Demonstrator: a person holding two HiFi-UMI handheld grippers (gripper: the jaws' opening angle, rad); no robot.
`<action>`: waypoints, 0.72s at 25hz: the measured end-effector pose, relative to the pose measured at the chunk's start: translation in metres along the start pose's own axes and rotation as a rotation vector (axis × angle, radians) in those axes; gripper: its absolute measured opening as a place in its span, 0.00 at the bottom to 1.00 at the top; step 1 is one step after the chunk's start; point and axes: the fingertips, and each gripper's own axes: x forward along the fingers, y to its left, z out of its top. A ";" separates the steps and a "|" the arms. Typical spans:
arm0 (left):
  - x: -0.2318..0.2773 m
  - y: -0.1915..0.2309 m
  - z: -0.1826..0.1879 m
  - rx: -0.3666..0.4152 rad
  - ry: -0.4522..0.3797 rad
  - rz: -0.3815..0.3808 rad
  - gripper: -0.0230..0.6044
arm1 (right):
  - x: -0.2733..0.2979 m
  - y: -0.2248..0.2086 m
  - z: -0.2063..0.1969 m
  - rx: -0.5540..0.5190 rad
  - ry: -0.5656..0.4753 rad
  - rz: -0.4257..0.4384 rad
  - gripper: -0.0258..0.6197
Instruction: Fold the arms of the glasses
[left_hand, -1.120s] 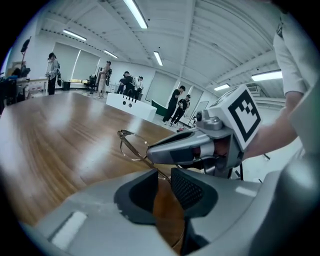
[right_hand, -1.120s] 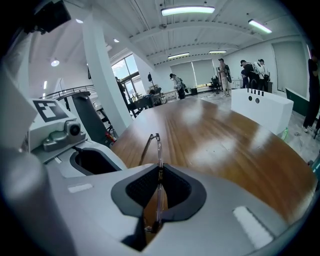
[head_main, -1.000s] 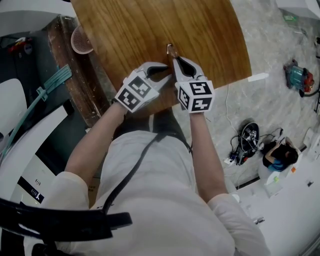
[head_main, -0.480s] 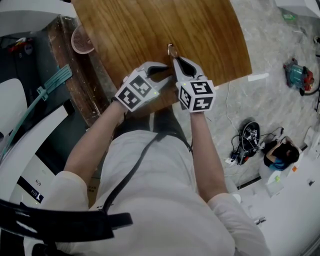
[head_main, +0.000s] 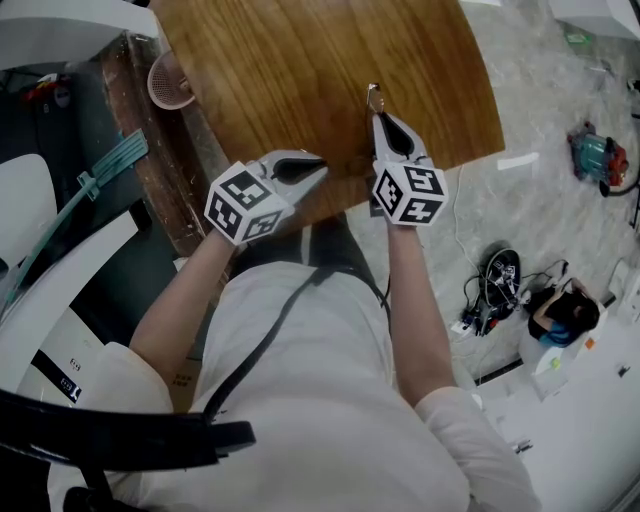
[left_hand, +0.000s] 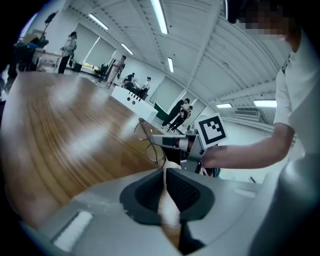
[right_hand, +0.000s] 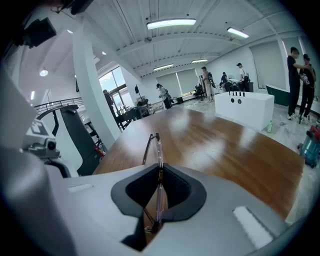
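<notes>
Jaws of the right gripper pinch the glasses edge-on; the left gripper, jaws just closed on nothing, should likely reopen before pressing an arm inward.

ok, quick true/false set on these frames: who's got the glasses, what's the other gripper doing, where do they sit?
The right gripper is clamped on the glasses: true.
The left gripper grips them too: false; its jaws have just been closing with nothing between them, apart from the glasses.
The glasses lie flat on the table: false; the right gripper holds them on edge.
The table is wood: true.
</notes>
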 end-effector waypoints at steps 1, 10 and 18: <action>0.002 -0.004 -0.008 -0.045 0.003 -0.011 0.08 | -0.002 -0.001 0.004 0.013 -0.022 -0.008 0.08; 0.006 0.020 -0.022 -0.523 -0.186 -0.017 0.31 | -0.012 0.001 0.013 0.105 -0.103 0.008 0.08; -0.012 0.035 -0.008 -0.543 -0.273 -0.026 0.15 | -0.016 0.001 0.007 0.154 -0.111 0.019 0.08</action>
